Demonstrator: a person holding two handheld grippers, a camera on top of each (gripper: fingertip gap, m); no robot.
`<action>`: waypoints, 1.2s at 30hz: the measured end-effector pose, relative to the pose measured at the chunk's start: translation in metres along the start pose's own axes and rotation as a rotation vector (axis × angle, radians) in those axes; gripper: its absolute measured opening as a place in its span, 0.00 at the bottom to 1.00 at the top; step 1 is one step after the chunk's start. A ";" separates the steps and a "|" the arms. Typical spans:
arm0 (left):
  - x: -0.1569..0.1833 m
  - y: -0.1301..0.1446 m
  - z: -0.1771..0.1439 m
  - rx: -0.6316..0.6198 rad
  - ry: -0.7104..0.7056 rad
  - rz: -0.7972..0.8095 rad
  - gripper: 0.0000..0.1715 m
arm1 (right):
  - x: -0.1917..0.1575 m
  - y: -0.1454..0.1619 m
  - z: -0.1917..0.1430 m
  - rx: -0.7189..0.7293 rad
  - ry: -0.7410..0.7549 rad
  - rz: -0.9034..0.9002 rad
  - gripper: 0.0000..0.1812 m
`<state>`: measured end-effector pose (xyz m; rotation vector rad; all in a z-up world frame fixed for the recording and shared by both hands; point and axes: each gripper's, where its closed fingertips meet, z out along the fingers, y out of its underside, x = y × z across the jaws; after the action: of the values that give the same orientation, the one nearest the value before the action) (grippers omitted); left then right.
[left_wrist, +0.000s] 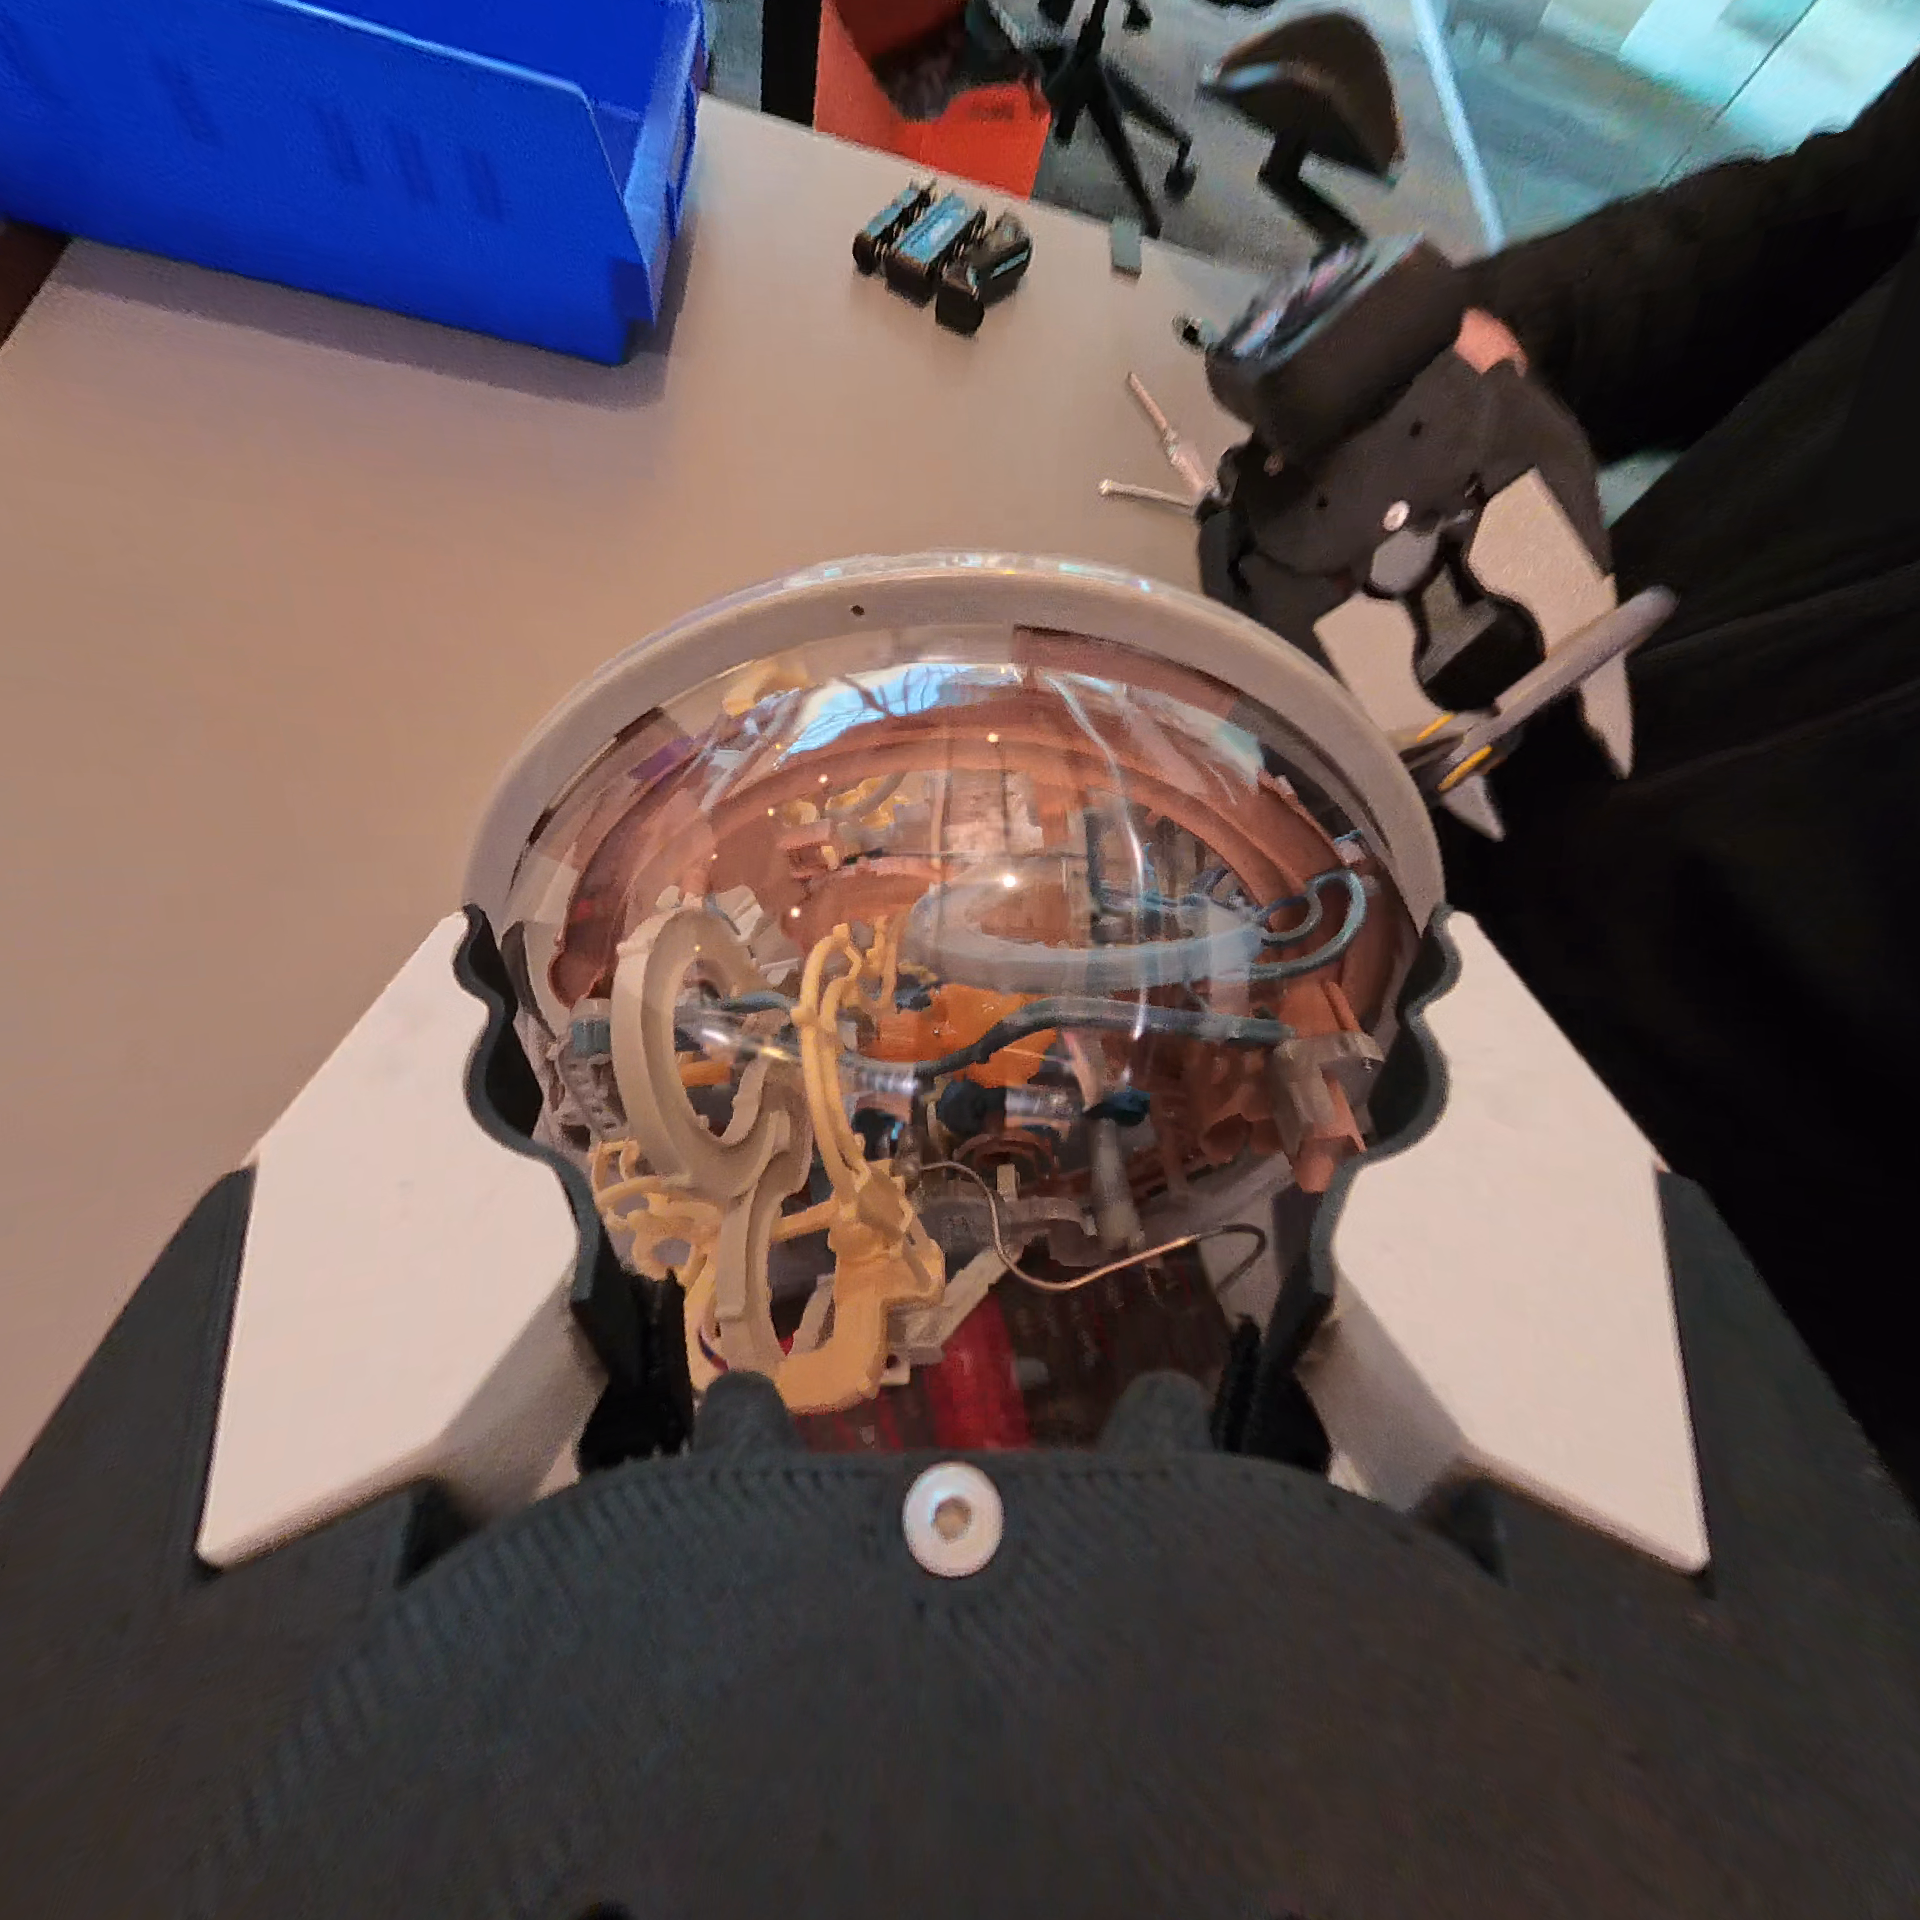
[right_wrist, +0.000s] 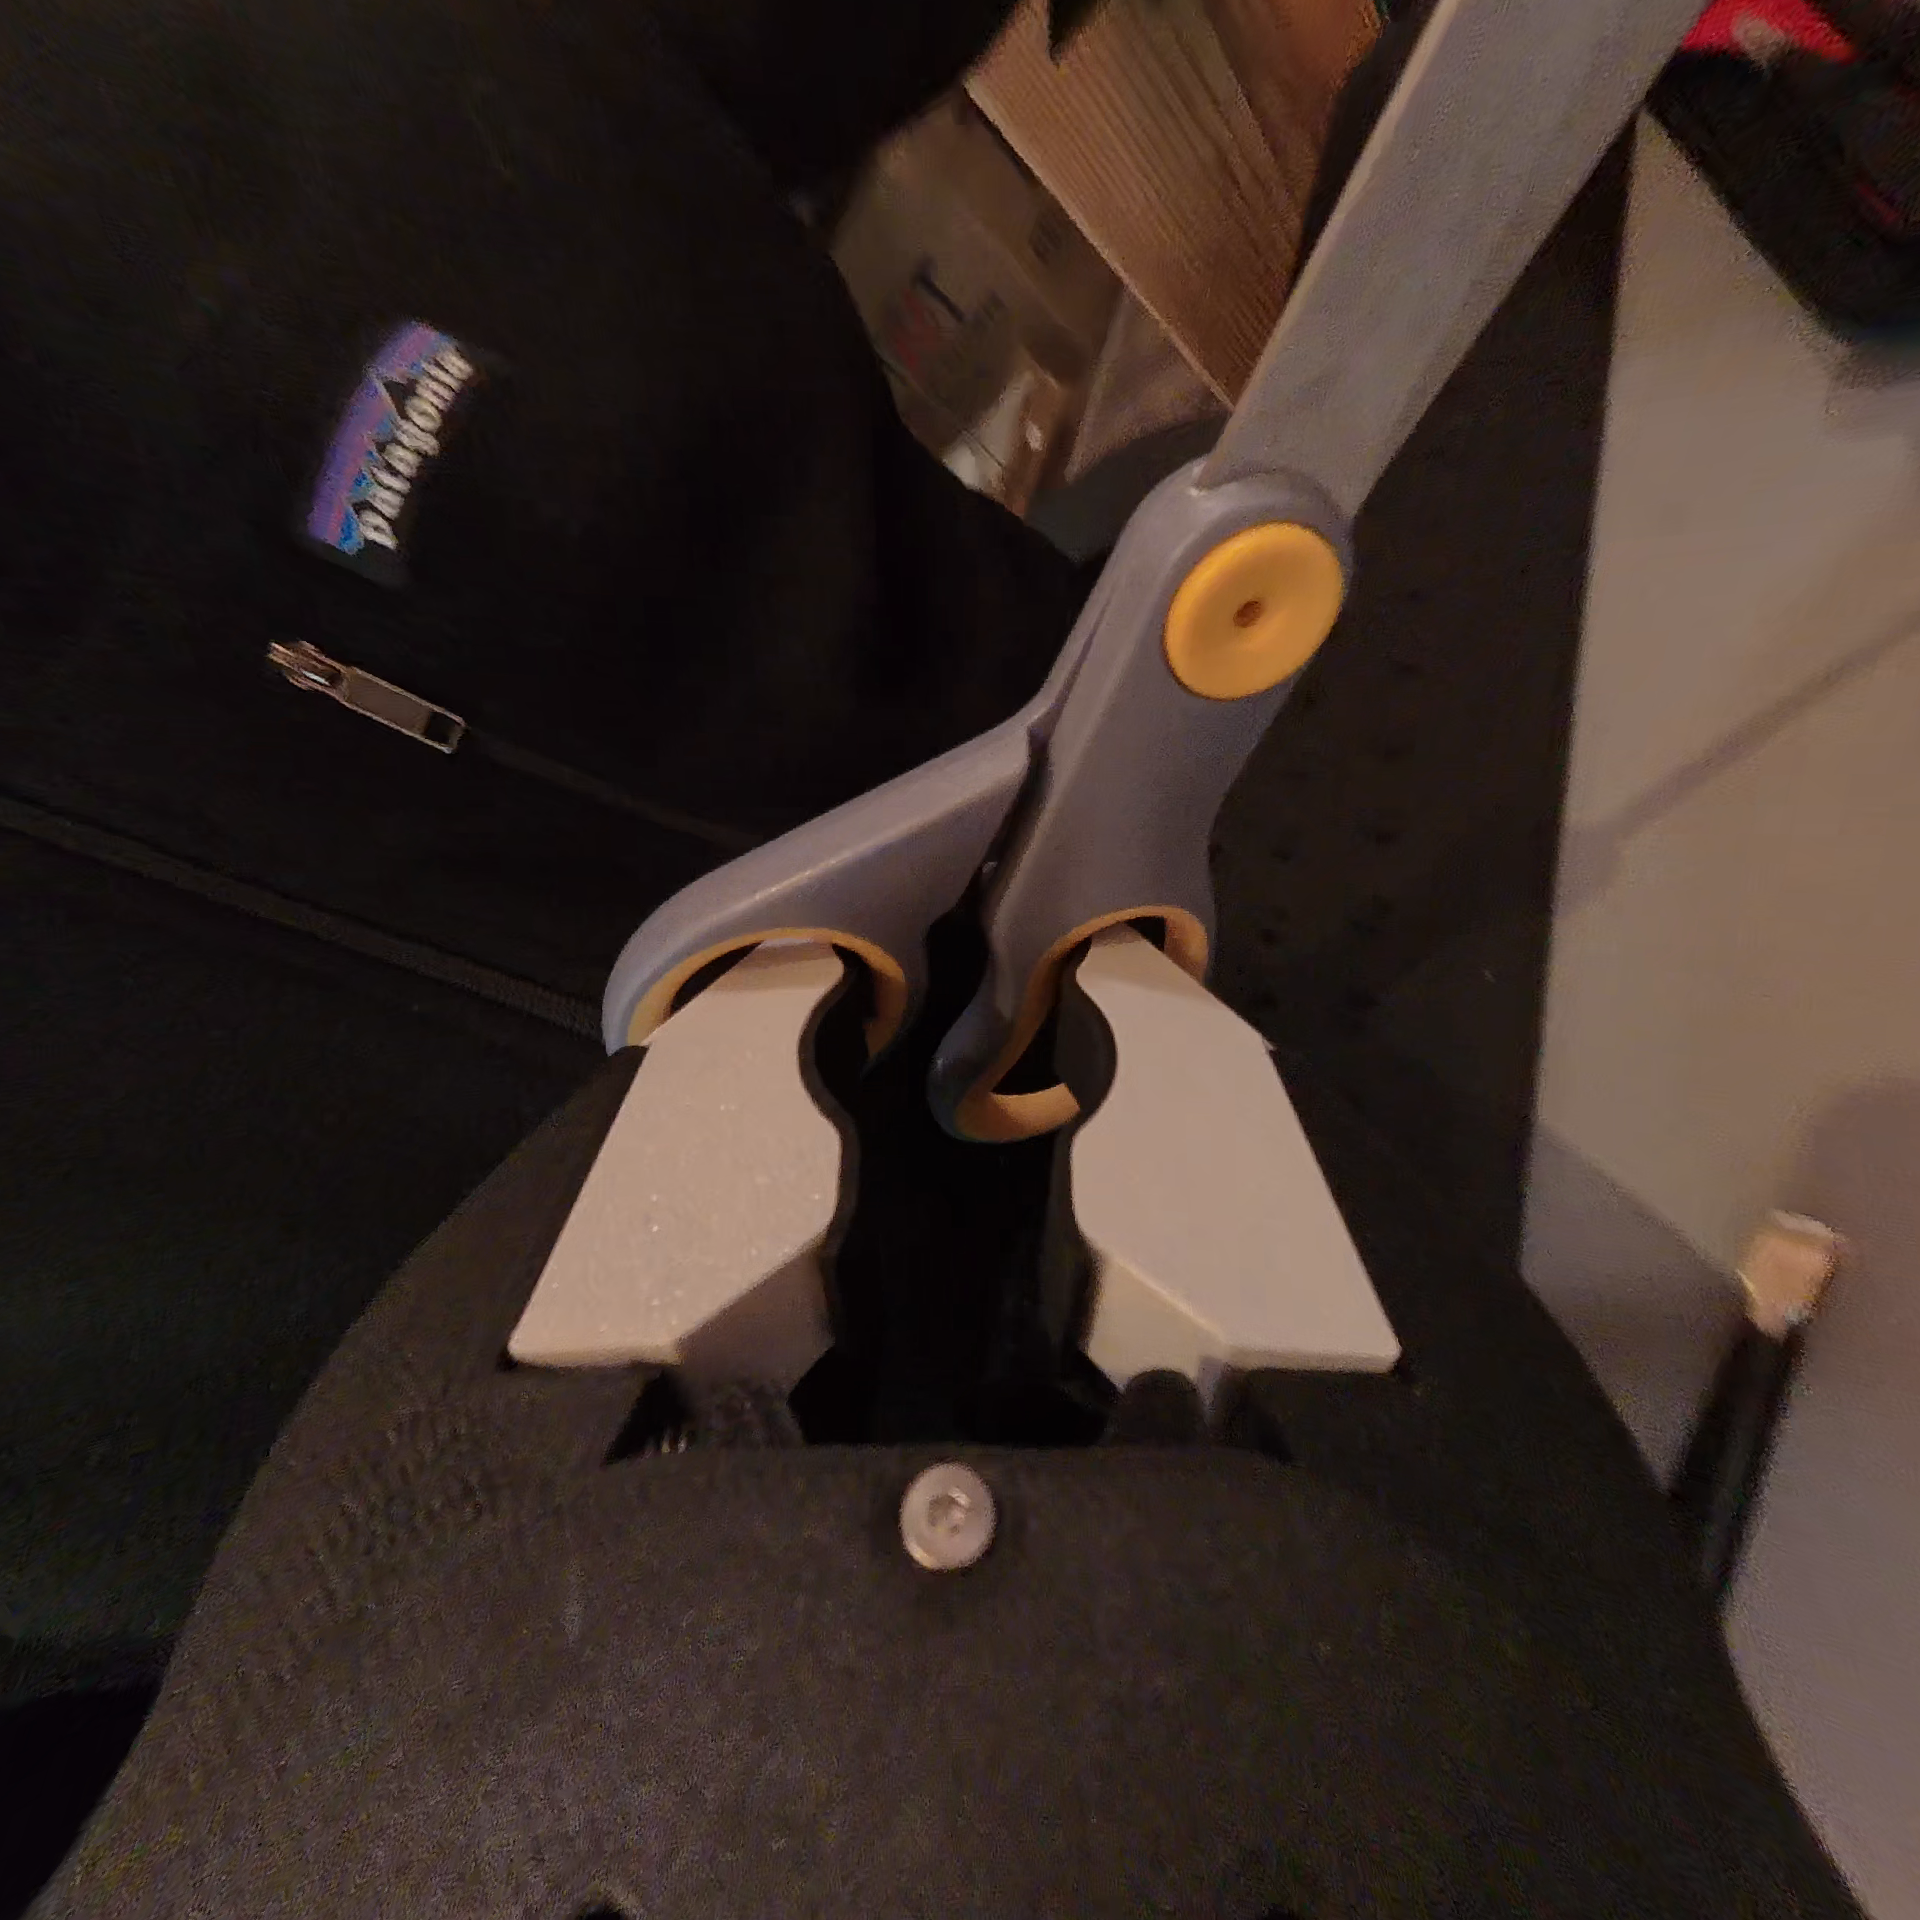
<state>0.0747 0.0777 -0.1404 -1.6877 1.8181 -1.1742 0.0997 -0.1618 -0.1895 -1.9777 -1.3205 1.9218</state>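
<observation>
My left gripper (left_wrist: 956, 925) is shut on a clear plastic maze ball (left_wrist: 966, 935) with a grey ring around its middle and coloured tracks inside. It holds the ball above the beige table (left_wrist: 312, 623). My right gripper (right_wrist: 951, 945) holds grey scissors with yellow trim (right_wrist: 1252, 608); each white finger (right_wrist: 727, 1122) is pushed through one handle loop, and the blades are closed, pointing up and away. In the left wrist view, the right gripper (left_wrist: 1475, 665) and the scissors (left_wrist: 1538, 686) are just right of the ball, at the table's edge, held by a hand in a black sleeve.
A blue bin (left_wrist: 343, 156) stands at the table's far left. Black battery packs (left_wrist: 940, 255) and small metal parts (left_wrist: 1153, 447) lie at the back. An orange box (left_wrist: 925, 94) and office chairs (left_wrist: 1309, 94) stand beyond. A person's black zipped jacket (right_wrist: 312, 520) fills the right wrist view's left.
</observation>
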 end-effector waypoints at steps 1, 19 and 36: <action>0.004 0.000 0.000 0.034 0.010 -0.014 0.93 | 0.000 -0.002 0.006 0.018 -0.009 0.000 0.16; -0.016 -0.006 -0.001 0.129 -0.064 -0.152 0.93 | 0.017 -0.052 0.031 0.224 -0.034 -0.109 0.20; -0.040 -0.062 0.007 -0.159 -0.083 0.086 0.85 | 0.041 -0.054 0.006 0.177 0.053 -0.144 0.16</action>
<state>0.1260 0.1187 -0.1054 -1.6978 1.9558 -0.9319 0.0606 -0.1065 -0.1901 -1.7869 -1.1984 1.8377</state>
